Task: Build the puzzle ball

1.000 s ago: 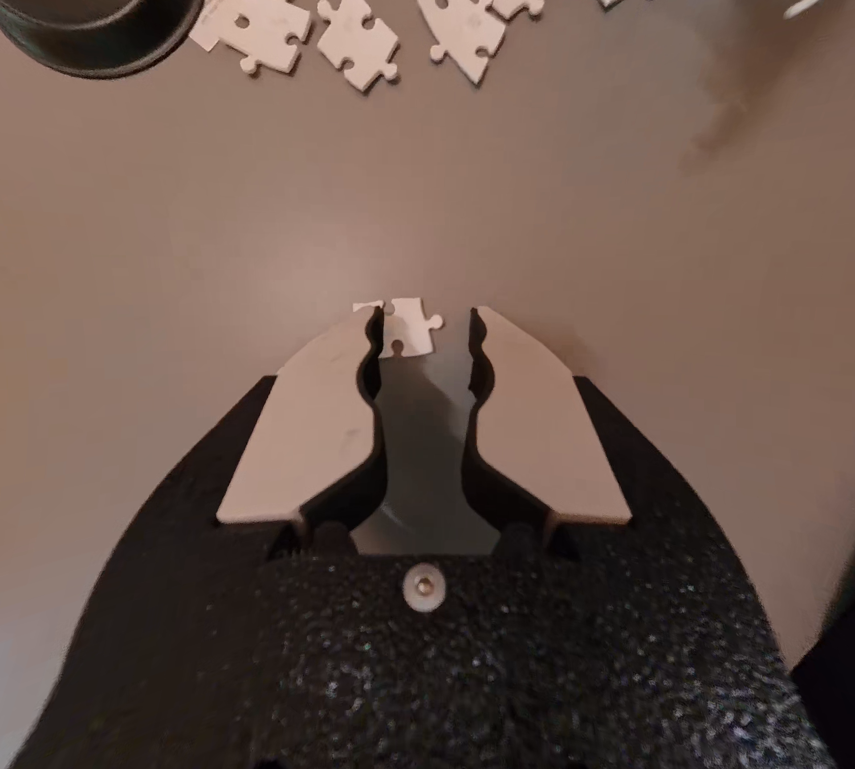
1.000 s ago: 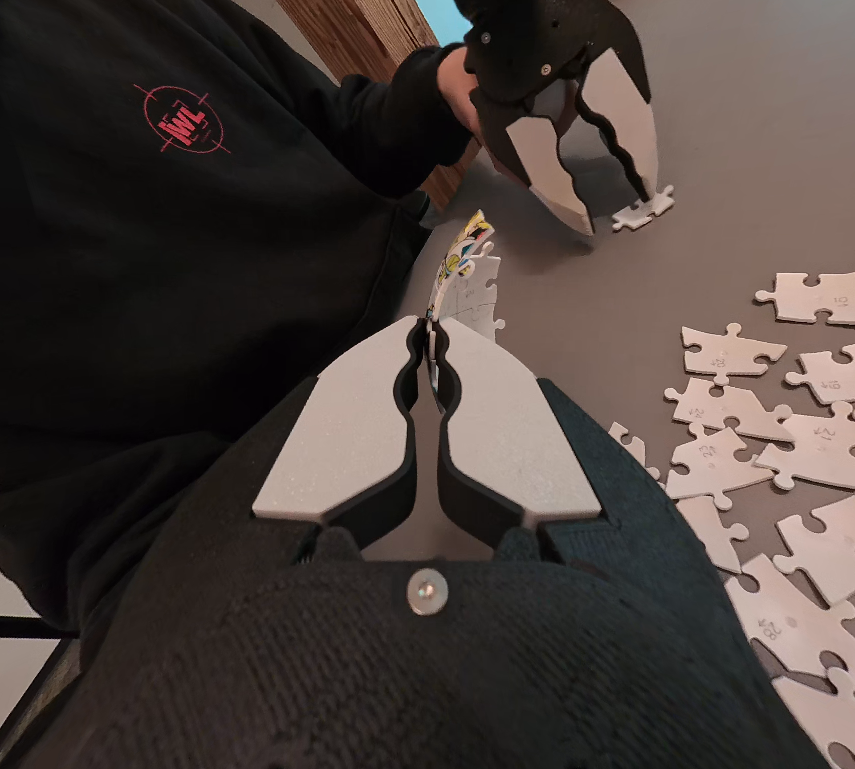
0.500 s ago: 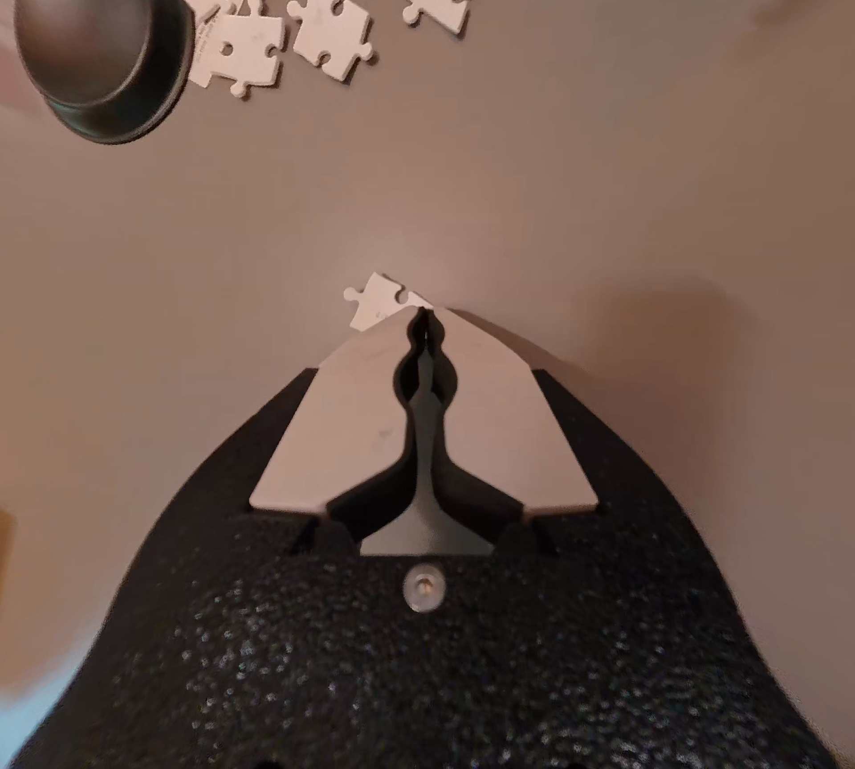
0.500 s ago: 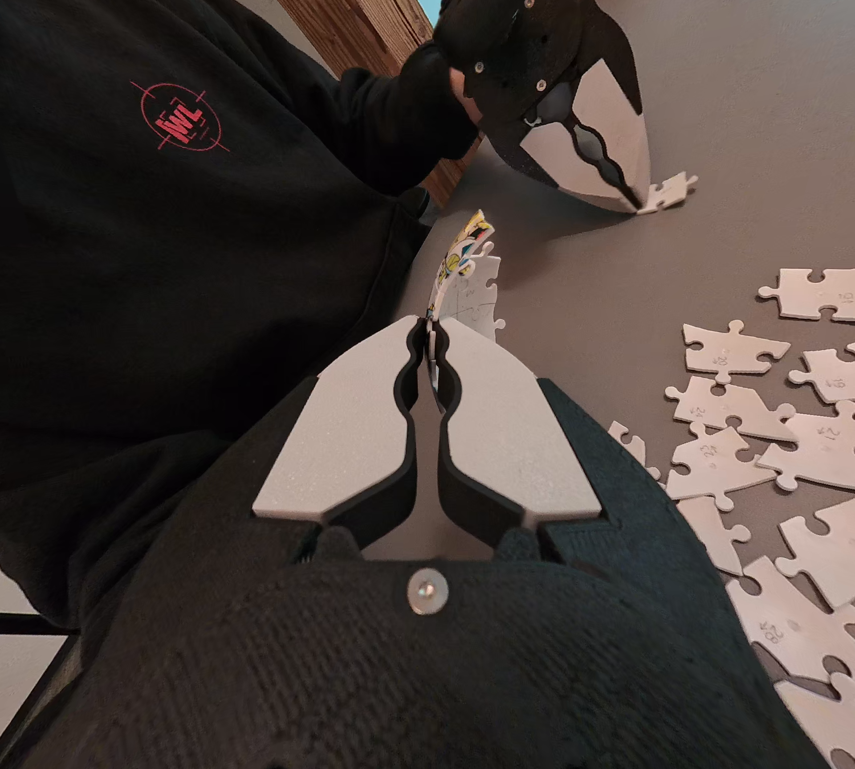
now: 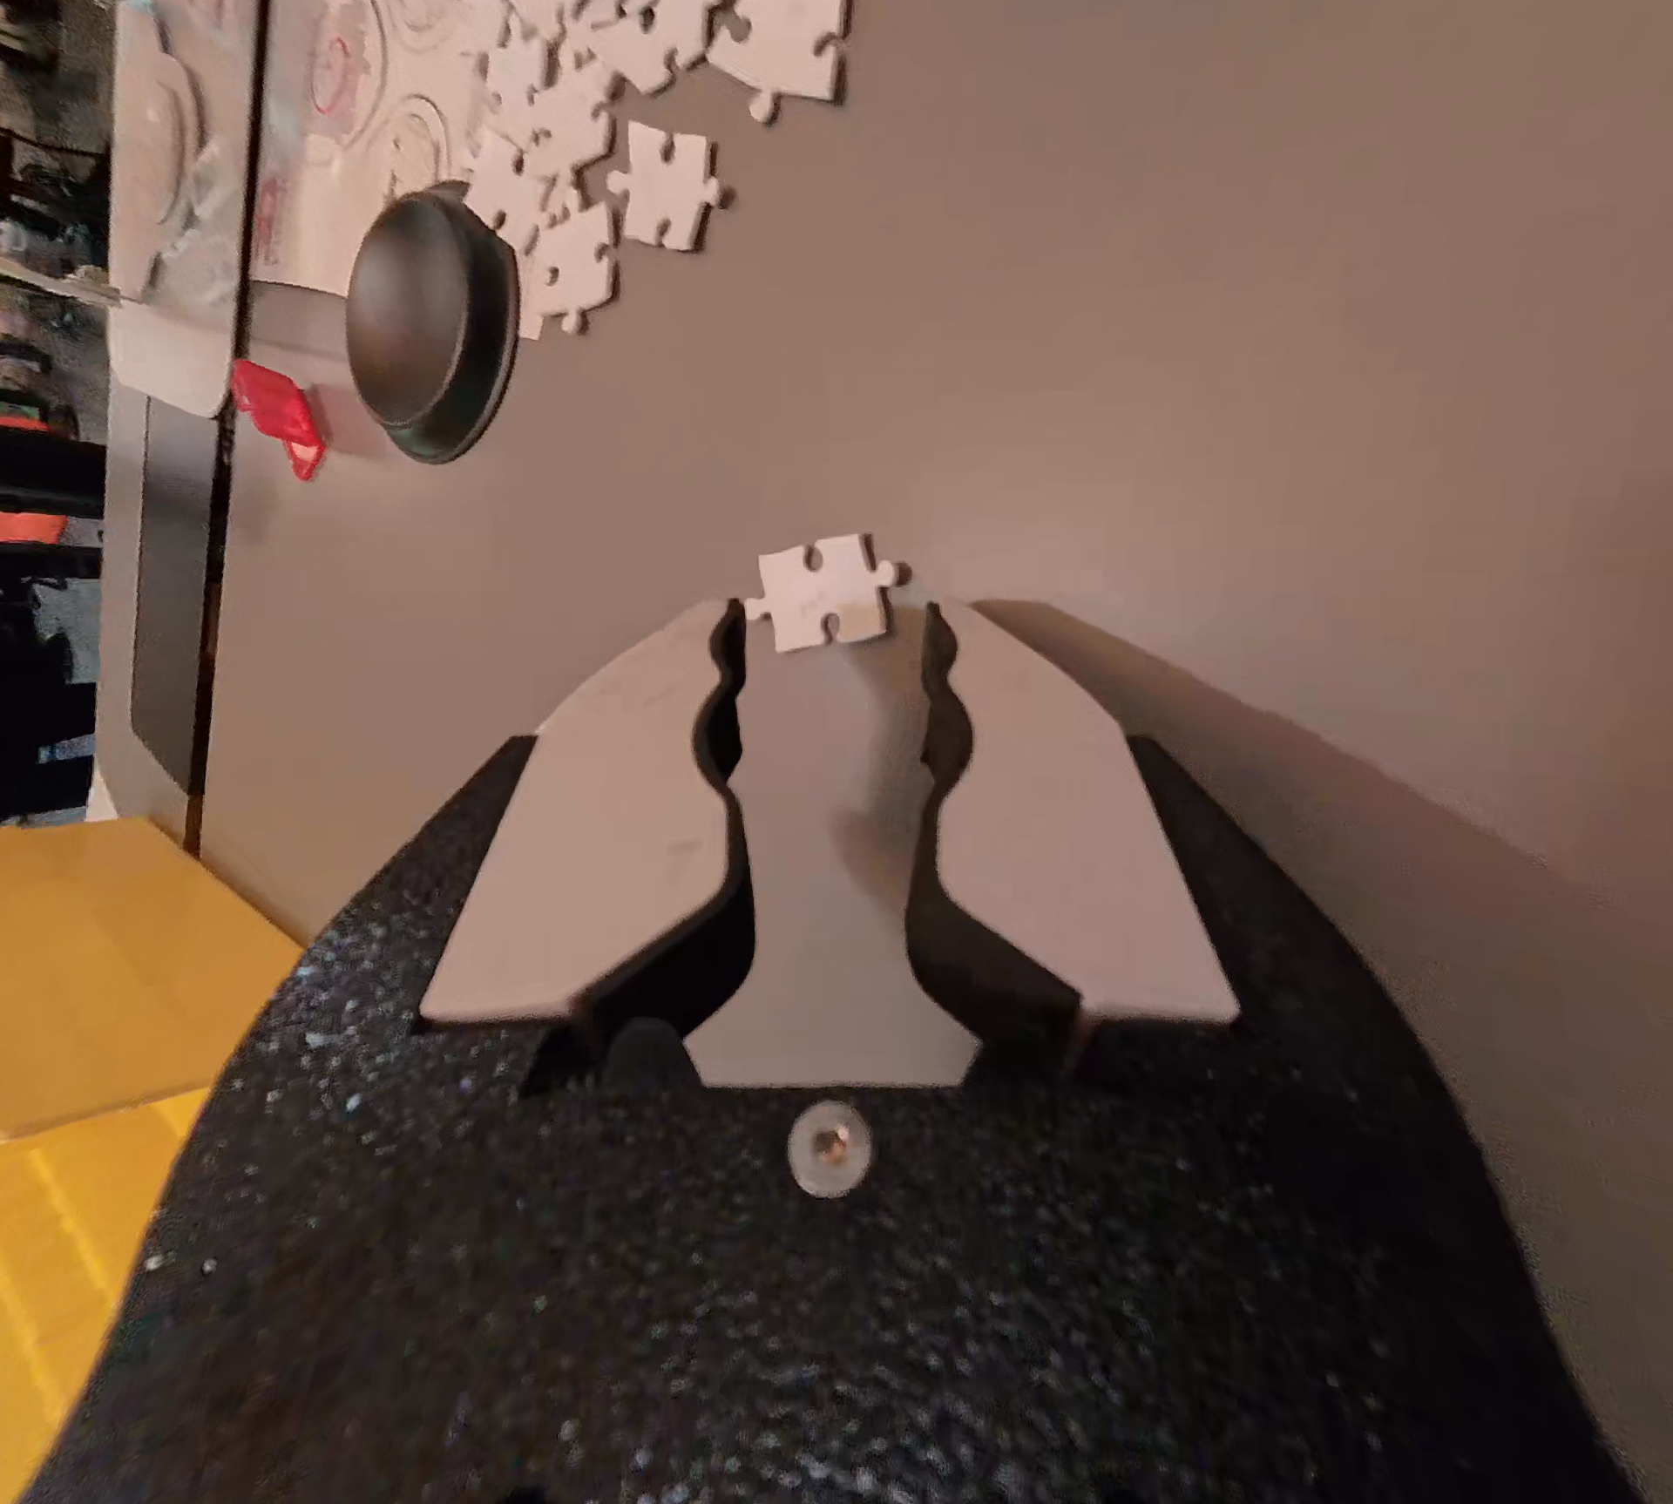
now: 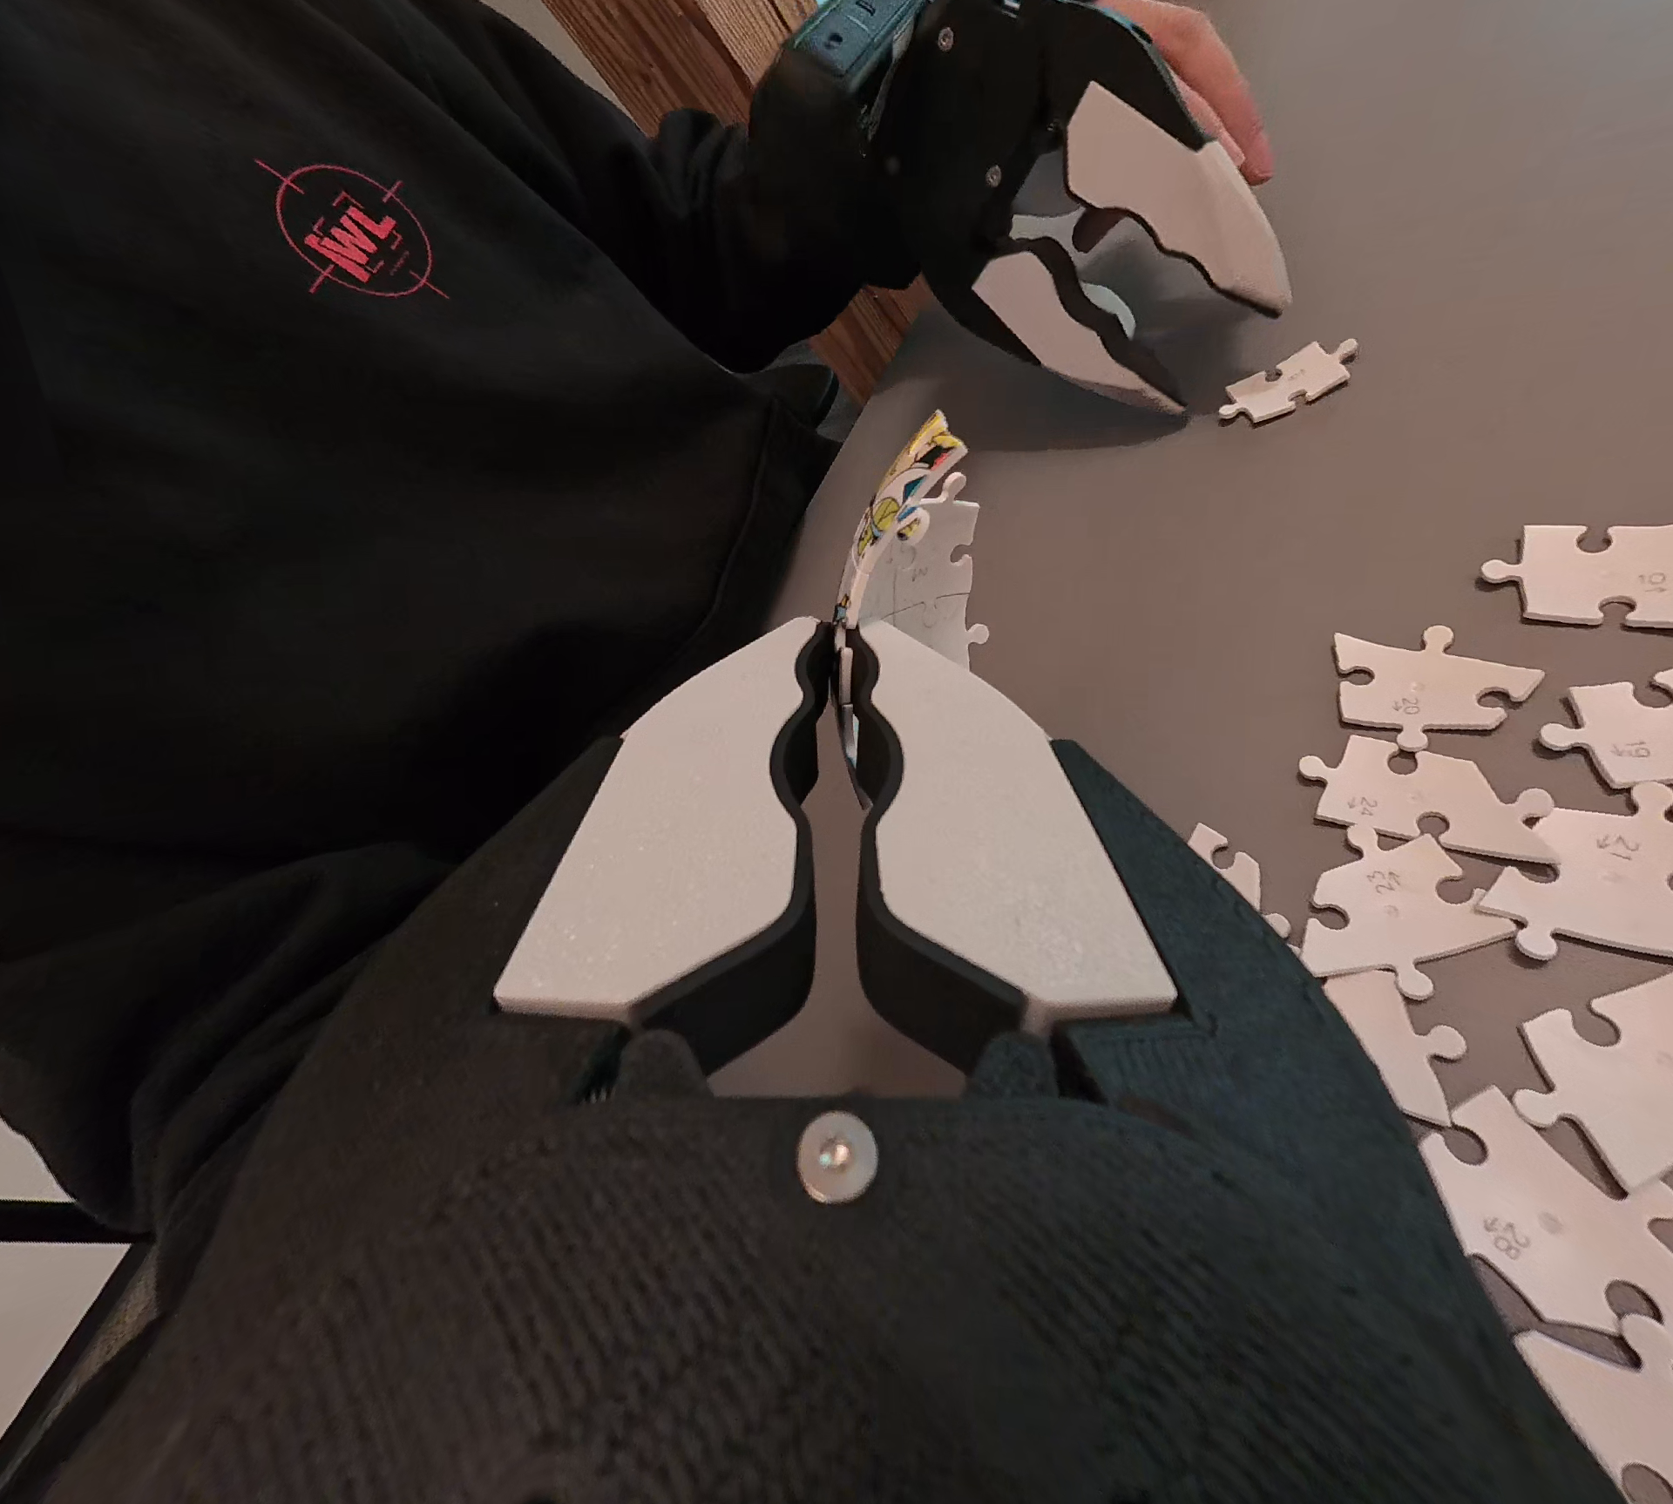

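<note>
Two handheld grippers work over a grey table (image 5: 1267, 284). In the right wrist view, the right gripper (image 6: 844, 632) sits nearest the camera with its white fingers (image 6: 688, 827) drawn almost together, pinching the lower edge of a curved puzzle section (image 6: 919, 555). This section is made of several joined pieces, stands upright above the fingertips, and shows a printed colour face on one side and a white back on the other. Behind it is the person's black sweatshirt (image 6: 362, 465).

To the right of that gripper, loose white puzzle pieces (image 6: 1448, 827) lie flat on the table, white side up. Farther off in the same view, the left gripper (image 6: 1231, 356) is tilted toward the table with its jaws spread wide and nothing between them. A single puzzle piece (image 6: 1290, 380) lies flat just beyond its lower fingertip.

In the left wrist view, the left gripper (image 5: 833, 609) shows the same wide gap, and the single puzzle piece (image 5: 826, 591) lies on the table at the fingertips, nearer the left-hand finger. Beyond it stands a round black stand (image 5: 425, 320), with more loose white puzzle pieces (image 5: 670, 12) past it on a printed sheet (image 5: 362, 39). A small red object (image 5: 276, 415) lies beside the stand.
</note>
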The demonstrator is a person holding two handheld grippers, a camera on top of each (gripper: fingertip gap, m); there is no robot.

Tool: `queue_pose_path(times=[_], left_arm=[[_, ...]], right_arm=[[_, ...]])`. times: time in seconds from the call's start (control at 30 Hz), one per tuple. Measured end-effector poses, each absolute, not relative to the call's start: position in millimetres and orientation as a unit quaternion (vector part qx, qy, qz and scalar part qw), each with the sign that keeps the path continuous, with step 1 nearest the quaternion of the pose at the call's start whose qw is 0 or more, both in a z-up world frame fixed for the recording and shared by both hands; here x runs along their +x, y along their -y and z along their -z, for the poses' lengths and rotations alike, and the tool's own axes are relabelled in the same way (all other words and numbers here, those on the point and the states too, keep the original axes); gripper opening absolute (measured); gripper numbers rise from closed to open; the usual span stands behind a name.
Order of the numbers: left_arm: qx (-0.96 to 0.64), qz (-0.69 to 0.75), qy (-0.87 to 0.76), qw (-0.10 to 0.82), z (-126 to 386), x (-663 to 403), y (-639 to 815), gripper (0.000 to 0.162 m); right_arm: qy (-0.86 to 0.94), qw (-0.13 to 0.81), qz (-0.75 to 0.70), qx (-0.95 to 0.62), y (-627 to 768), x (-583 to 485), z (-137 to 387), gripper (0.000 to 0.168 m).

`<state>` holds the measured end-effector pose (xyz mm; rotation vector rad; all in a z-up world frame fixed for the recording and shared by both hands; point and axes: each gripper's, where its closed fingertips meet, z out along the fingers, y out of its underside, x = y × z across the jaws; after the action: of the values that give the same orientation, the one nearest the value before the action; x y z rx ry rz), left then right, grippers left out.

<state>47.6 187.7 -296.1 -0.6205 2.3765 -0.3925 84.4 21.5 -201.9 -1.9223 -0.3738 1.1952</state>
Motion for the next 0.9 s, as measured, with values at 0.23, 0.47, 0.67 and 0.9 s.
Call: queue_pose_path(times=[0.23,0.47,0.67,0.9], left_arm=[[-0.327,0.171,-0.894,0.255,308,58,-183,0.026],[-0.353,0.181,-0.892,0.216,312,54,-180,0.013],[-0.306,0.142,-0.906,0.257,311,56,-184,0.006],[-0.255,0.117,-0.911,0.302,311,57,-185,0.003]], right_arm=[[0.151,0.412,-0.474,-0.763,-21,84,201,0.003],[0.15,0.413,-0.475,-0.762,-20,84,201,0.003],[0.149,0.413,-0.475,-0.762,-21,85,201,0.003],[0.148,0.412,-0.476,-0.763,-21,85,201,0.003]])
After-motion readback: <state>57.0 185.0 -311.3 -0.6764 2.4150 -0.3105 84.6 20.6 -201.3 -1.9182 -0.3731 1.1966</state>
